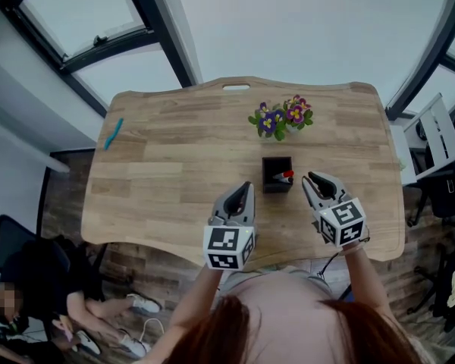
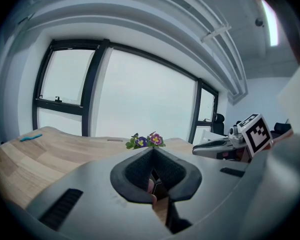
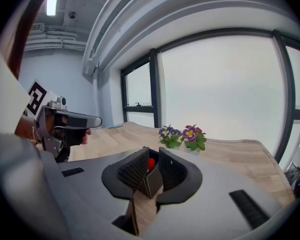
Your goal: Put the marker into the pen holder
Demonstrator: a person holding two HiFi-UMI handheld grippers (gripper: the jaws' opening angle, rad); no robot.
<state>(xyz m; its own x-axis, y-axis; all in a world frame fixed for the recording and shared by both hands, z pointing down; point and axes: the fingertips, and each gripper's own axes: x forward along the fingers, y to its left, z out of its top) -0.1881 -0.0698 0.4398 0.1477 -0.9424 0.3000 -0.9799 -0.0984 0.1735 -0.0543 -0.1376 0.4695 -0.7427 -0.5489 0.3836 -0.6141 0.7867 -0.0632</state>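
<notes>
Found the marker (image 1: 286, 176), red cap up, standing in the black pen holder (image 1: 277, 189) at mid-desk (image 1: 174, 165), just short of the flowers (image 1: 280, 117); saw nothing else in the holder. Judged the task as good as done, with only drawing clear of the holder remaining. Noted the right gripper (image 1: 308, 177) just beside the holder, jaws a narrow gap apart and empty, and the left gripper (image 1: 248, 185) near its other side, tips together on nothing.
</notes>
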